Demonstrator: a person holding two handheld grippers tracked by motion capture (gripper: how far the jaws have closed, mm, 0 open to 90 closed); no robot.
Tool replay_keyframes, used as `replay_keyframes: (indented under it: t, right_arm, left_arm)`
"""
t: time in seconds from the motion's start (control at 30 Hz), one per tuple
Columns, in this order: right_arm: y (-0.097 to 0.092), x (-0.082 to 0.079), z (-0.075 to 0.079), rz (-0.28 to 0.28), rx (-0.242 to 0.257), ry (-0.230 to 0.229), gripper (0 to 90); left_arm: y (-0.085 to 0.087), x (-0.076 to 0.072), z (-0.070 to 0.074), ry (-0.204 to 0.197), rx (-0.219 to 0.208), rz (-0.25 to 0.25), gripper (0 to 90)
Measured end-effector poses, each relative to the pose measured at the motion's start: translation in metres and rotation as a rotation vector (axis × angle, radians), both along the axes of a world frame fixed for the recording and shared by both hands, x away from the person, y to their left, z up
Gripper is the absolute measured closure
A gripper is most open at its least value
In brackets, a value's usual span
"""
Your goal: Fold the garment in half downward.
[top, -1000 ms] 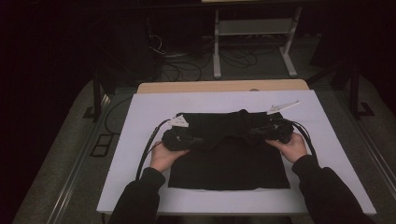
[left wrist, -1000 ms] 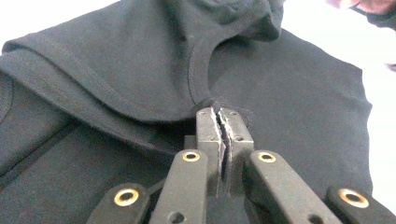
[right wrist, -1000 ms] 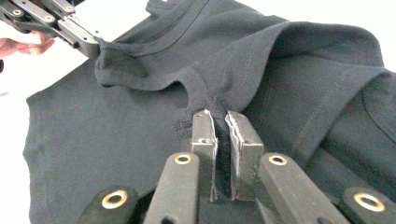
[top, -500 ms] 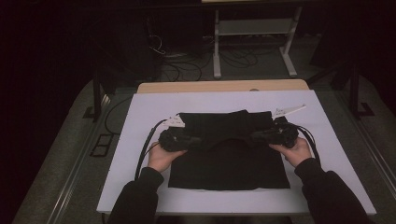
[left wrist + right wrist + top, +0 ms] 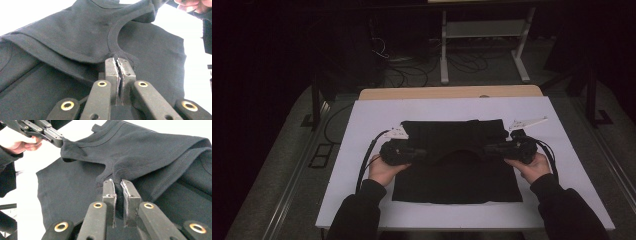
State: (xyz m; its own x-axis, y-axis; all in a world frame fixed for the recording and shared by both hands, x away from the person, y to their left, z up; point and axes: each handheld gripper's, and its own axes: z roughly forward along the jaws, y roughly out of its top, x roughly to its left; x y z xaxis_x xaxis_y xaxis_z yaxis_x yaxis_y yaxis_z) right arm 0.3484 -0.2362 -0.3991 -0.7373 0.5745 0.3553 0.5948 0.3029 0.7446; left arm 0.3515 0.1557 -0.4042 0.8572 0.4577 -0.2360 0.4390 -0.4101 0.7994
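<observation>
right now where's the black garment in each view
High view: the black garment lies mid-table on the white sheet, its far part folded toward the person.
Left gripper view: it spreads across the picture, its hem pinched in the left gripper.
Right gripper view: it spreads across the picture, its hem pinched in the right gripper.
Shared landmark: the curved neckline seam.

The right gripper [image 5: 490,148] has slid out toward three o'clock, carrying its pinched bit of the black T-shirt [image 5: 457,175] with it. The folded-over upper part of the shirt, bunched and humped between the hands a second ago, now lies stretched wider and flatter across the white tabletop [image 5: 362,125], its far edge straighter.
</observation>
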Motion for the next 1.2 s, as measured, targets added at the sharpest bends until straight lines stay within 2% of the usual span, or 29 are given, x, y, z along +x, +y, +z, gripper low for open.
replay_keyframes:
  t: [0.17, 0.23, 0.37, 0.6, 0.73, 0.8, 0.97, 1.2]
  right_arm:
    - [0.002, -0.008, -0.004, 0.008, -0.008, 0.010, 81.0]
    - [0.003, -0.011, -0.004, 0.013, -0.011, 0.013, 81.0]
    - [0.003, -0.019, -0.005, 0.022, -0.010, 0.017, 81.0]
    - [0.000, -0.031, -0.006, 0.029, -0.006, 0.024, 81.0]
    - [0.002, -0.035, -0.010, 0.039, 0.005, 0.042, 81.0]
    - [0.003, -0.037, -0.011, 0.045, -0.012, 0.048, 81.0]
    - [0.003, -0.046, -0.012, 0.048, 0.000, 0.056, 80.9]
    - [0.003, -0.054, -0.015, 0.072, -0.011, 0.068, 80.8]
  left_arm:
    - [-0.001, -0.006, -0.002, 0.006, 0.009, -0.003, 86.4]
    - [-0.002, -0.008, -0.002, 0.003, 0.027, -0.010, 86.4]
    - [-0.002, -0.012, -0.002, 0.008, 0.016, -0.010, 86.3]
    - [-0.002, -0.020, -0.002, 0.014, 0.027, -0.028, 86.3]
    - [0.000, -0.024, -0.002, 0.022, 0.012, -0.024, 86.3]
    - [0.001, -0.026, -0.003, 0.026, 0.004, -0.022, 86.3]
    - [0.004, -0.032, -0.005, 0.034, 0.014, -0.029, 86.3]
    - [0.005, -0.038, -0.006, 0.044, 0.024, -0.033, 86.3]
